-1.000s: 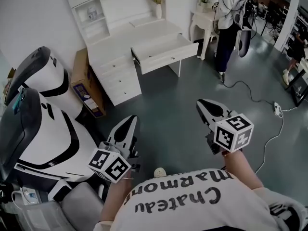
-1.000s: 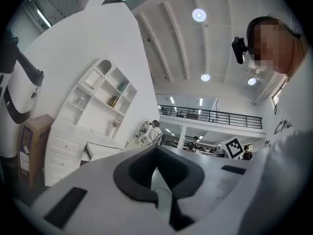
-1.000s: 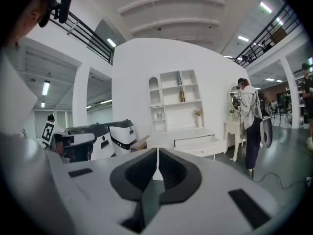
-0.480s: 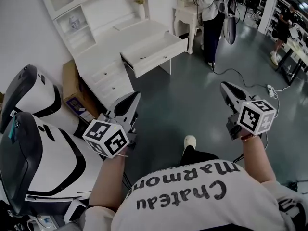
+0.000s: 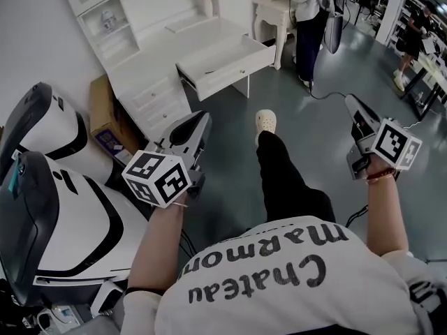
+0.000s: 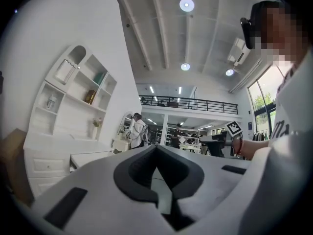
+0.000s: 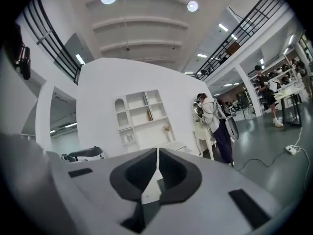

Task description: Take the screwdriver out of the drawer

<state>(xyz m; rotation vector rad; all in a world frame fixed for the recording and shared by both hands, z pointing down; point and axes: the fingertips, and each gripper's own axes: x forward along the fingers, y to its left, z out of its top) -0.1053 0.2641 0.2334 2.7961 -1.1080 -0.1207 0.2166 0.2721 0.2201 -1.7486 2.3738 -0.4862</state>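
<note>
A white desk [image 5: 150, 58] stands ahead at the far wall, its drawer [image 5: 230, 65] pulled open. I cannot make out a screwdriver inside from here. My left gripper [image 5: 202, 121] is held level, well short of the desk, jaws shut and empty. My right gripper [image 5: 351, 103] hangs over the grey floor at the right, also shut and empty. In the left gripper view the jaws [image 6: 156, 147] meet, with the drawer [image 6: 90, 156] far off at the left. The right gripper view shows its jaws [image 7: 157, 152] shut, pointing at the desk's shelf unit [image 7: 142, 114].
Two white-and-black machine shells [image 5: 63, 187] crowd the left side, with a cardboard box [image 5: 103, 114] beside the desk. A person [image 5: 311, 19] stands by a small white table [image 5: 269, 12]. A cable [image 5: 335, 96] runs over the floor. My own leg and shoe [image 5: 265, 121] are stepping forward.
Both grippers have moved forward toward the desk and risen a little. My leg has swung out in front, and the desk sits closer in the head view.
</note>
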